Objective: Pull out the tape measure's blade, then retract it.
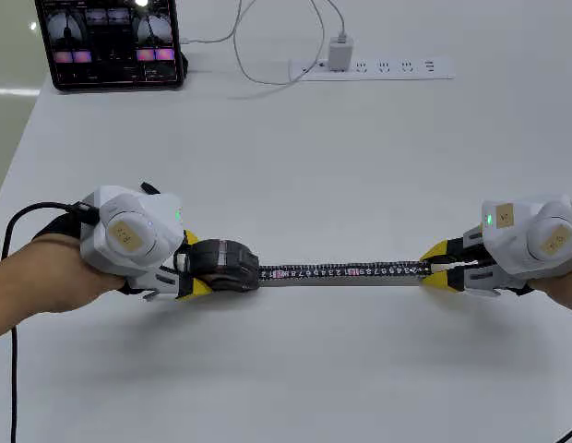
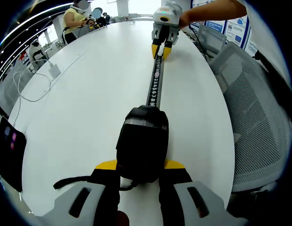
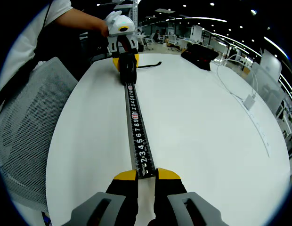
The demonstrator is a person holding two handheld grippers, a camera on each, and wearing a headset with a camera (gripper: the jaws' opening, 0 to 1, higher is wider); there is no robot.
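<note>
My left gripper (image 1: 196, 265) is clamped around the black tape measure (image 1: 223, 265), which lies on the white table (image 1: 295, 166) with its mouth facing right. Out of it the blade (image 1: 341, 271) runs flat and straight, left to right across the head view, numbers up. At its far end my right gripper (image 1: 437, 266) pinches the blade's tip, jaws nearly together. Beyond the blade there's broad bare tabletop up to the tablet (image 1: 111, 41) and power strip (image 1: 374, 67). On my side, the table edge and a mesh chair (image 3: 23, 122) sit near.
</note>
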